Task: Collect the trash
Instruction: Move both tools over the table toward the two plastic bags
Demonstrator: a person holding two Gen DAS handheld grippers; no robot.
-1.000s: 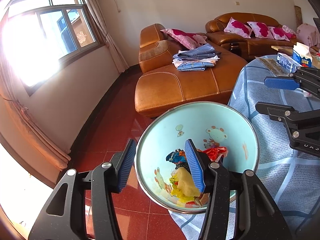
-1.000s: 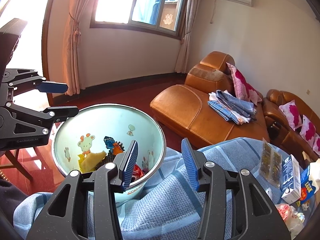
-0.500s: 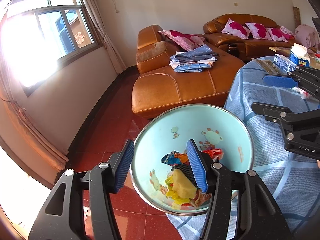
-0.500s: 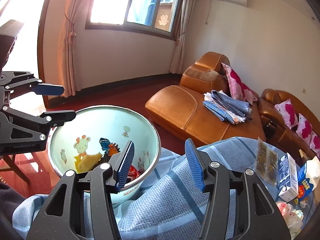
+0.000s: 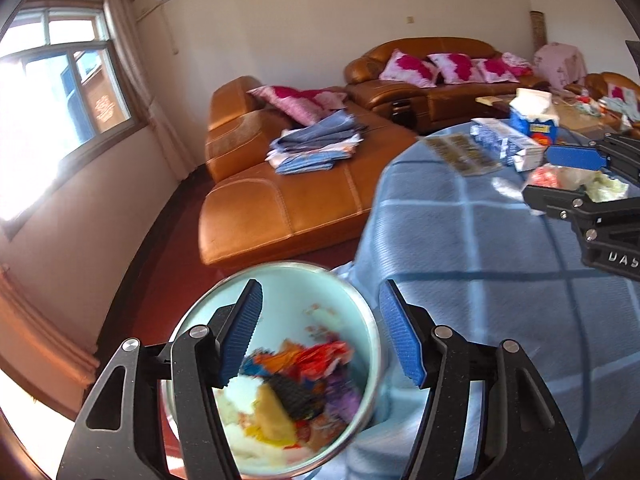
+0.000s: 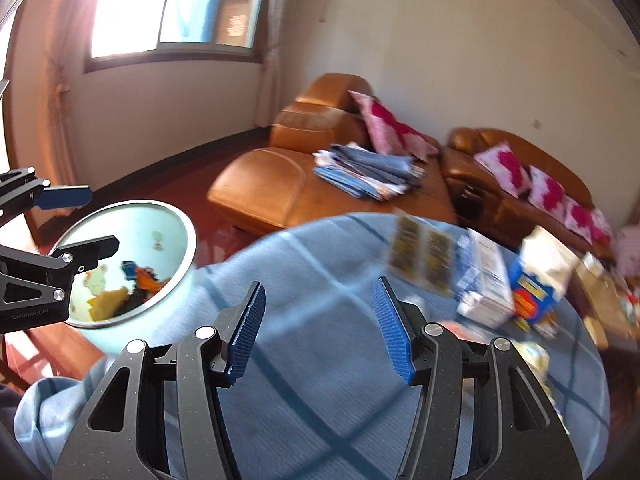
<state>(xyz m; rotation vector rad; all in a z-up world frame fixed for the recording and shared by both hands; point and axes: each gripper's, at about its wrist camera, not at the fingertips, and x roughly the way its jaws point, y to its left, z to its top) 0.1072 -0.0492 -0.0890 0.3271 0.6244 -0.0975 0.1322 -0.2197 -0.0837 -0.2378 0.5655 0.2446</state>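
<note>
A light blue trash bin with cartoon prints stands by the table edge, holding colourful wrappers; it also shows in the right wrist view. My left gripper is open and empty above the bin. My right gripper is open and empty over the blue checked tablecloth. Trash lies at the far side of the table: a plastic bag with red bits, blue cartons and a flat snack pack.
An orange leather sofa with folded blue cloth and pink cushions stands behind the table. Red tile floor lies left of the bin. A window is on the left wall.
Both grippers swung right, toward the table's far side. The left jaws no longer straddle the bin rim; the bin now sits lower in the left view and farther left in the right view.
</note>
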